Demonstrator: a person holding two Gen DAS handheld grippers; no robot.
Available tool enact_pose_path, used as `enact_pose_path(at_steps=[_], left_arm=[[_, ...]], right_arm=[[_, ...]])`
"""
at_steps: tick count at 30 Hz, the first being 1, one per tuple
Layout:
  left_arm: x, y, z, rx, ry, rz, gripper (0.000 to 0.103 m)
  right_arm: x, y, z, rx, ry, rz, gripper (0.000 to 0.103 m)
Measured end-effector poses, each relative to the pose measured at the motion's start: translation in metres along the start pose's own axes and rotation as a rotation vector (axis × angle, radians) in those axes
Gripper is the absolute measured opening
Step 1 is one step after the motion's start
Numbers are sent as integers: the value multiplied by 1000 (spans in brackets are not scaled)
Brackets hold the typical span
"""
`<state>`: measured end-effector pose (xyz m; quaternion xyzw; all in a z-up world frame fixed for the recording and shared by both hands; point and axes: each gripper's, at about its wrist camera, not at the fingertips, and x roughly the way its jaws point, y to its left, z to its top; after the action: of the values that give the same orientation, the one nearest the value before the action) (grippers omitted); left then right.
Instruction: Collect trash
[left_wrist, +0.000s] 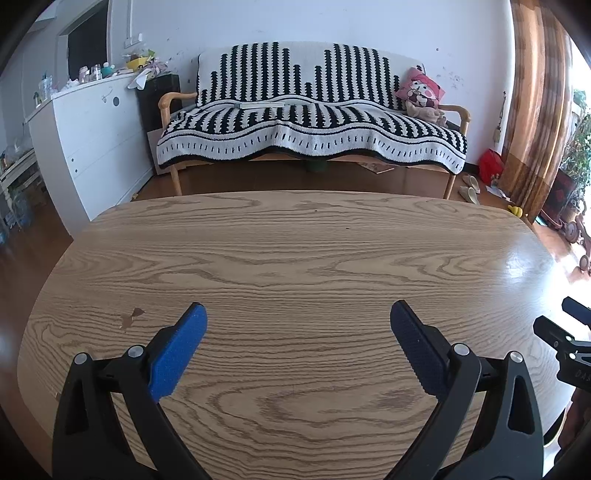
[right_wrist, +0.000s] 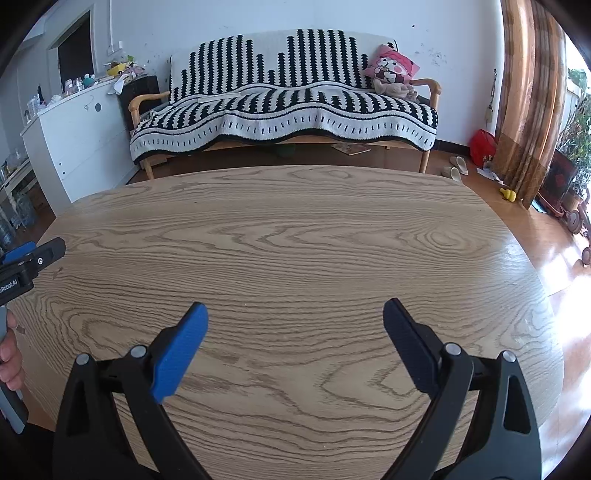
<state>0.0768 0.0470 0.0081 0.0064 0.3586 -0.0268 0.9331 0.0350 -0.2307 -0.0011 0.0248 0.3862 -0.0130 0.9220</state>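
Left gripper (left_wrist: 298, 314) – right gripper (right_wrist: 295, 314) level above table (left_wrist: 295, 236), jaws apart, nothing held

In the left wrist view, the right edge cuts off the black right gripper (left_wrist: 565, 339), so its jaw state is unreadable. The near rim of the oval wood-grain table (left_wrist: 295, 258) lies hidden behind 2 black gripper arms. Clutter on the white cabinet (left_wrist: 88, 122) is too small to identify.

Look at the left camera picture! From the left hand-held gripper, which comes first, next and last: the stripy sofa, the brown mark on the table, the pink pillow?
1. Brown mark, on the table, left of the left hand-held gripper.
2. Sofa, beyond the table.
3. Pink pillow, at the sofa's back right corner.
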Motion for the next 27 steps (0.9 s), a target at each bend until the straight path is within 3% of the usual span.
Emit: enact_pose_path(at_steps=[27], left_arm=[[-2,1,-5,2,3,8,96]], right_arm=[[-2,-1,-2,-6,0,-3,92]])
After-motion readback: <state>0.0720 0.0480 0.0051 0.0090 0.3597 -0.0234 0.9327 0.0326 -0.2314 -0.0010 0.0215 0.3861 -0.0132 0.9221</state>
